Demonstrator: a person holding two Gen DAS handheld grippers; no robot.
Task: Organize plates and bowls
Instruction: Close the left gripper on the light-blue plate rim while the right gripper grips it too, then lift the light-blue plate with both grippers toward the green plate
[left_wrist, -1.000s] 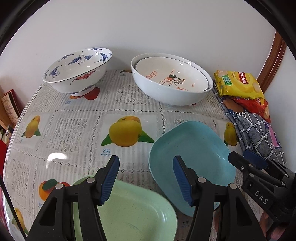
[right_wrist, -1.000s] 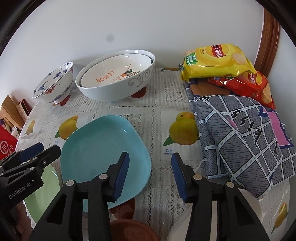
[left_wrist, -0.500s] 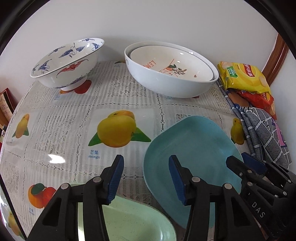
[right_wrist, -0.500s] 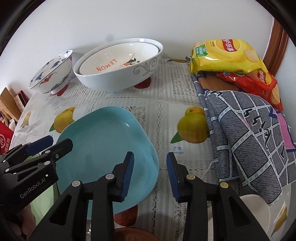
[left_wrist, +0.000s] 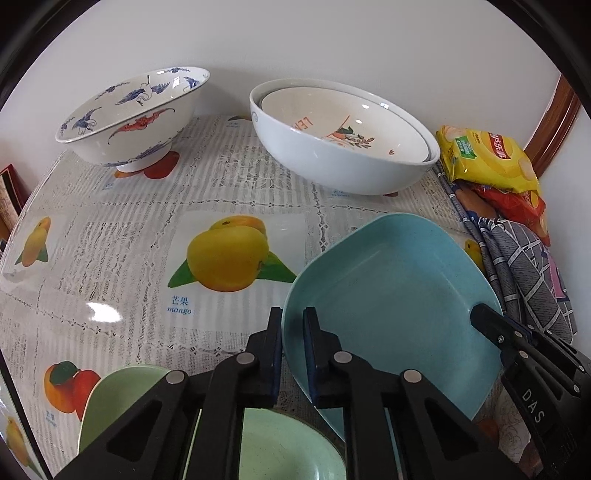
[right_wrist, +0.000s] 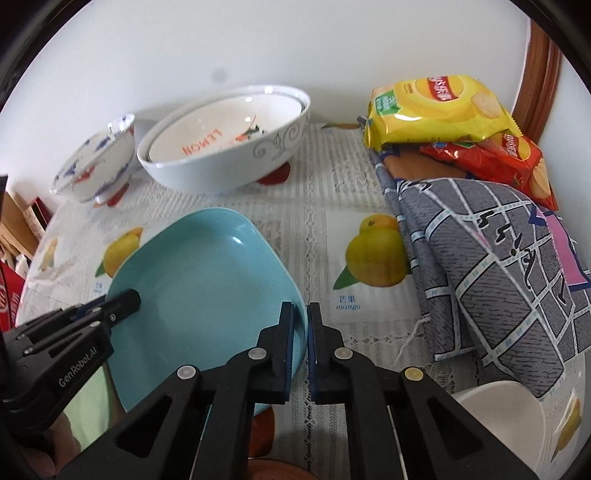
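fruit-print tablecloth, left gripper and right gripper both pinching opposite rims of blue plate

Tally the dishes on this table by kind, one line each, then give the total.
Plates: 2, the blue plate and the green plate.
Bowls: 3, the crane-pattern bowl, the large white bowl and the lemon bowl nested inside it.
Total: 5, leaving aside two partly hidden dishes at the near edge.
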